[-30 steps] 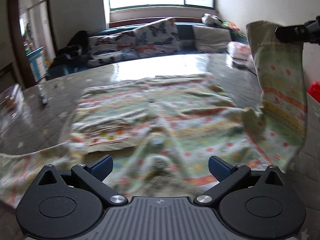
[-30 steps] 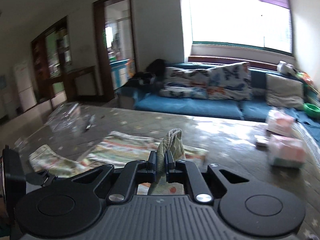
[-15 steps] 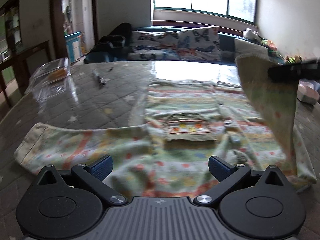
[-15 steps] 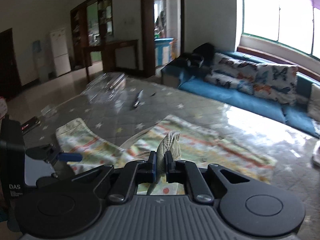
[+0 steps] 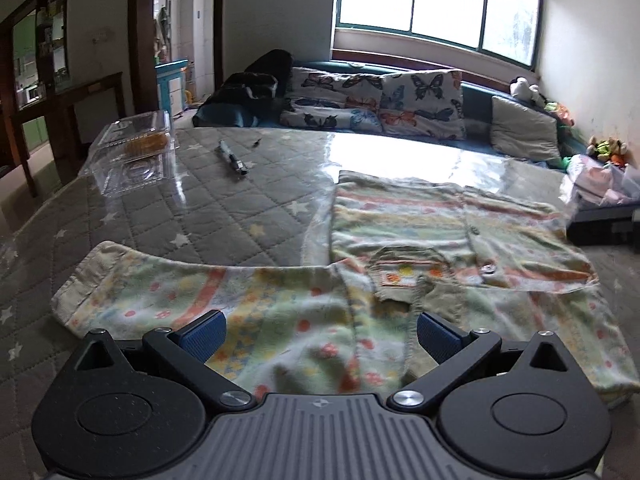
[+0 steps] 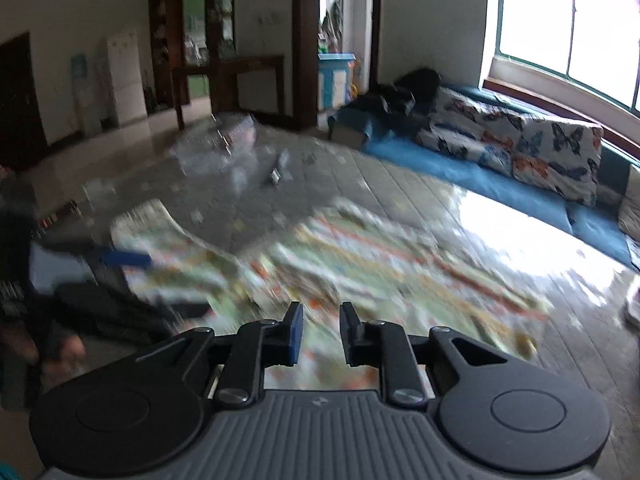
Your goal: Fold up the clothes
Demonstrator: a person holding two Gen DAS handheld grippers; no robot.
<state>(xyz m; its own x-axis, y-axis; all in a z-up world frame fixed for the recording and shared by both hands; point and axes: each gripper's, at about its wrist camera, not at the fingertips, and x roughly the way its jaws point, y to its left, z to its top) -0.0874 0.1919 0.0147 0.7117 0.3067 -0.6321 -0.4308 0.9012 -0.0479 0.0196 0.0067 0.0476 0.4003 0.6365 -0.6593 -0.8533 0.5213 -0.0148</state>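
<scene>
Lying flat on the quilted grey table cover (image 5: 224, 216), the patterned shirt (image 5: 440, 240) shows its right sleeve folded across the chest, while the left sleeve (image 5: 168, 296) stretches out sideways toward the table edge. A small chest pocket (image 5: 404, 272) and a button (image 5: 488, 268) sit near the middle of the garment.

The left gripper (image 5: 318, 330) hovers low over the near part of the shirt with its jaws spread wide and nothing between them; cloth is visible beneath the gap. The right gripper (image 6: 320, 334) has its jaws parting, a narrow gap between the blue pads, and no fabric caught there. Its view is smeared by motion, so the shirt (image 6: 360, 264) appears only as streaked colours, probably lying loose on the table below it.

Farther back on the table stand a clear plastic clamshell box (image 5: 136, 152) and a pen-like tool (image 5: 232, 158). A blue sofa with butterfly cushions (image 5: 376, 100) runs under the window.
</scene>
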